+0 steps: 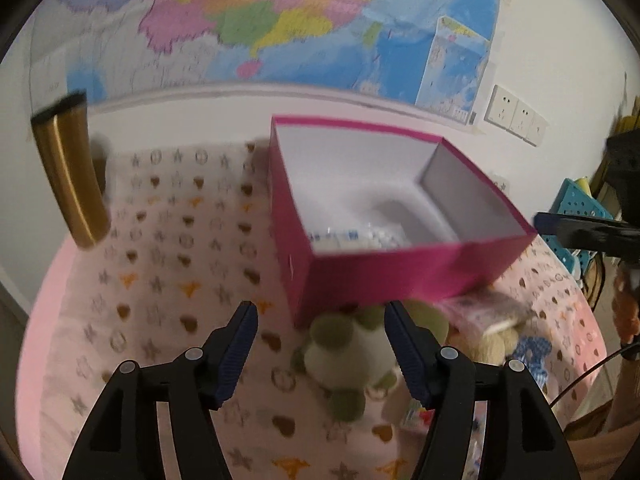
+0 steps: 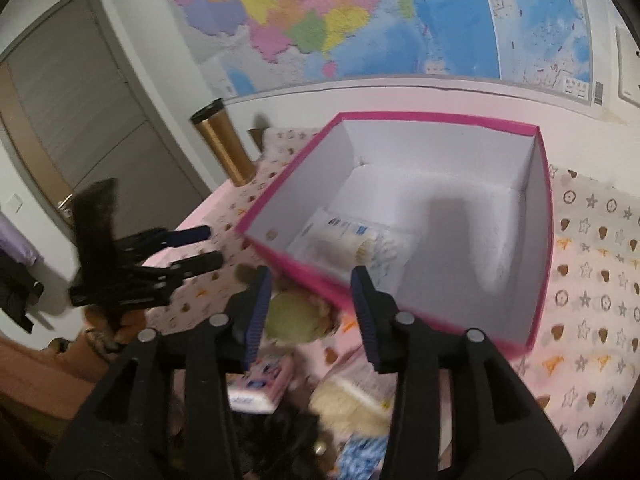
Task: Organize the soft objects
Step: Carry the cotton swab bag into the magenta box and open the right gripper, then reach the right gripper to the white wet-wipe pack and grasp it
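A pink box [image 1: 376, 272] with a white inside stands open on the patterned cloth; it also shows in the right wrist view [image 2: 544, 216]. A white tissue pack [image 2: 352, 240] lies inside it, also visible in the left wrist view [image 1: 352, 238]. A green plush toy [image 1: 348, 352] lies in front of the box, just beyond my open, empty left gripper [image 1: 320, 312]. In the right wrist view the green plush [image 2: 296, 316] lies below my open, empty right gripper [image 2: 312, 276]. A beige plush [image 1: 500, 340], a pink tissue pack [image 2: 260, 384] and a cream plush [image 2: 344, 404] lie nearby.
A gold tumbler [image 1: 72, 172] stands at the table's far left, also in the right wrist view [image 2: 224, 144]. A map covers the wall [image 1: 280, 20]. Wall sockets [image 1: 516, 114] and a blue basket [image 1: 580, 208] are at the right. A door [image 2: 80, 100] is at the left.
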`<action>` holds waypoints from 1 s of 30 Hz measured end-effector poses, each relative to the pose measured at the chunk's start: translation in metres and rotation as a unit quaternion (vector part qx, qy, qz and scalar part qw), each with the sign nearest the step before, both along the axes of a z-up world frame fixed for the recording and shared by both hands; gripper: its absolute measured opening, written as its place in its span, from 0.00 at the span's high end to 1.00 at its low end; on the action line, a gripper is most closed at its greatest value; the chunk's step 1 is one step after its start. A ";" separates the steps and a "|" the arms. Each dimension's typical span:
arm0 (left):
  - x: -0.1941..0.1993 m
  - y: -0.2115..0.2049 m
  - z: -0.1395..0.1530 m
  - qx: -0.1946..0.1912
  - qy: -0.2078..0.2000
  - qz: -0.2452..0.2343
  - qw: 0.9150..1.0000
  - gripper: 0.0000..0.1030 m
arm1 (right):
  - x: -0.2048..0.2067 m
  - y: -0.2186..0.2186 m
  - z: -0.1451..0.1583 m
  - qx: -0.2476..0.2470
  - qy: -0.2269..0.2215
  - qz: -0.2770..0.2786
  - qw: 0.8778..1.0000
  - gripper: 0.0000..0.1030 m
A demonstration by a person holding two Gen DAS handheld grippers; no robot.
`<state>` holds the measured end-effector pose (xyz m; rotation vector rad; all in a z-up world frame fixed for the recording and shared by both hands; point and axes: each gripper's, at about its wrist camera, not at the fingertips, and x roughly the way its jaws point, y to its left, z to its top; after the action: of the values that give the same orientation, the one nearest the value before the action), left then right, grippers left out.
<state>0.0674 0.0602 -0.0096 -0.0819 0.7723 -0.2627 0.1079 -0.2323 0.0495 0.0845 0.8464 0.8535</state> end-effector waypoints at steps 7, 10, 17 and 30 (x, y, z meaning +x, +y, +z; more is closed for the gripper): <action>0.003 -0.002 -0.036 -0.021 0.048 -0.015 0.999 0.35 | -0.028 0.008 -0.018 -0.006 0.028 0.022 0.999 0.54; 0.002 -0.004 -0.043 -0.024 0.058 -0.013 0.998 0.35 | -0.029 0.019 -0.041 -0.031 0.056 0.017 0.998 0.54; -0.022 -0.015 -0.035 -0.036 0.044 -0.053 0.997 0.35 | -0.041 -0.018 -0.055 -0.009 0.081 -0.035 0.996 0.54; -0.009 -0.104 -0.013 -0.036 0.040 -0.196 0.979 0.35 | -0.032 -0.098 -0.091 -0.001 0.136 -0.184 0.974 0.54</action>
<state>0.0580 -0.0433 -0.0225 -0.0073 0.8574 -0.6654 0.0762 -0.3308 -0.0413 0.3514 1.0478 0.4970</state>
